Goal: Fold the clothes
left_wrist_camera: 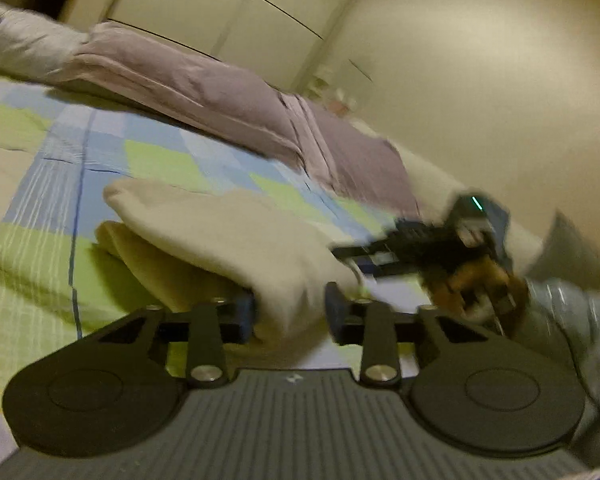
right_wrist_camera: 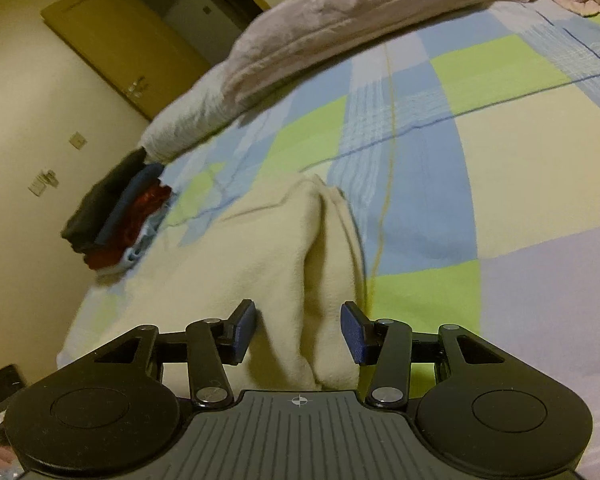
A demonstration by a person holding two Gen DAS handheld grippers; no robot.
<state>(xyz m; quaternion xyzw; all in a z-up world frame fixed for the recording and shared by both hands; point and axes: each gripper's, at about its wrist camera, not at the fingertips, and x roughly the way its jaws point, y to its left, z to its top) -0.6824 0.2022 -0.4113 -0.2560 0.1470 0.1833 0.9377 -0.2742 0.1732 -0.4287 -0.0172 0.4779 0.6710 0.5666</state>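
Note:
A cream garment (left_wrist_camera: 220,232) lies partly folded on the checked bed cover (left_wrist_camera: 160,160), with an upper layer doubled over a lower one. My left gripper (left_wrist_camera: 290,314) is shut on a thick bundle at its near edge, and the cloth fills the gap between the blue pads (left_wrist_camera: 246,312). In the left wrist view the right gripper (left_wrist_camera: 352,260), held by a hand (left_wrist_camera: 480,284), sits at the garment's right edge. In the right wrist view my right gripper (right_wrist_camera: 300,332) pinches a raised ridge of the cream garment (right_wrist_camera: 228,264) that runs away from the fingers.
Purple pillows (left_wrist_camera: 220,92) (right_wrist_camera: 340,12) lie along the far side of the bed. A stack of folded dark, blue and red clothes (right_wrist_camera: 116,220) sits at the bed's left edge. A wooden door (right_wrist_camera: 112,40) and a wall lie beyond it, and a pale wardrobe (left_wrist_camera: 240,12) stands behind the pillows.

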